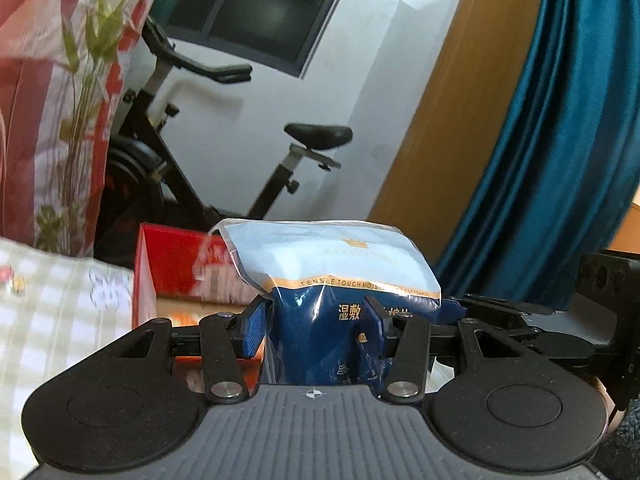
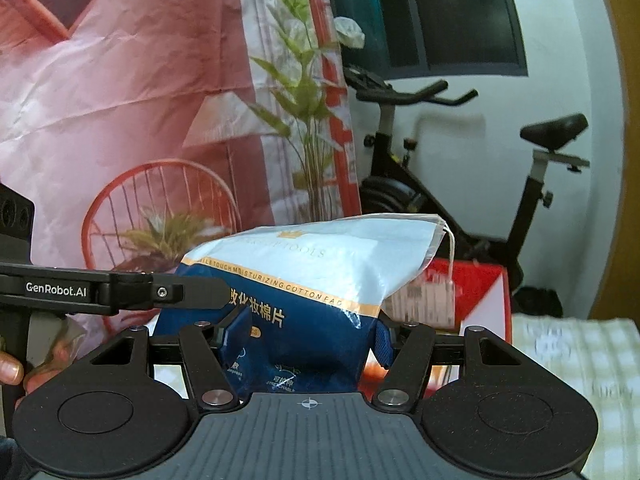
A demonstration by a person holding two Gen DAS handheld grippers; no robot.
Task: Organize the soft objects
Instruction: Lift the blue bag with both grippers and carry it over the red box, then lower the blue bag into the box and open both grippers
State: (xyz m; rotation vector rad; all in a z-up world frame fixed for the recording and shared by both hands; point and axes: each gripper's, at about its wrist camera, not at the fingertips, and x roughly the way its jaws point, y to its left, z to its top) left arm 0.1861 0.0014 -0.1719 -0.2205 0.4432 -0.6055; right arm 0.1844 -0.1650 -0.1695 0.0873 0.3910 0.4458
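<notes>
In my left wrist view, my left gripper (image 1: 320,320) is pinching a soft blue-and-white plastic pack of cotton pads (image 1: 336,272), its blue-padded fingers (image 1: 256,330) pressed into the dark blue lower half from 9 and 3 o'clock. The pack stands upright between them, its pale top bulging toward 12 o'clock above the orange printed band. At 3 o'clock I can see the black body of my right gripper (image 1: 600,312) reaching in from the frame edge.

In the right wrist view, my right gripper (image 2: 308,336) is also clamped on the same pack (image 2: 320,276), squeezing the blue lower part so the plastic creases inward. Here the pack leans, its white top pointing toward 2 o'clock. My left gripper's black arm (image 2: 120,292), marked GenRobot.AI, comes in from 9 o'clock and touches the pack's left side. A hand (image 2: 16,368) shows at 8 o'clock, holding that handle.

So both tools hold the pack together, lifted in front of the cameras. Behind it sits a red cardboard box (image 2: 480,292), at about 10 o'clock of the pack in the left view and 3 o'clock in the right view. A black exercise bike (image 1: 224,152) stands further back against a white wall (image 1: 360,80). A pale checked cloth (image 1: 60,312) lies at 9 o'clock in the left view, blurred. A teal curtain (image 1: 560,140) hangs at 2 o'clock there, and a pink printed backdrop with plants (image 2: 140,120) fills 10 o'clock in the right view.
</notes>
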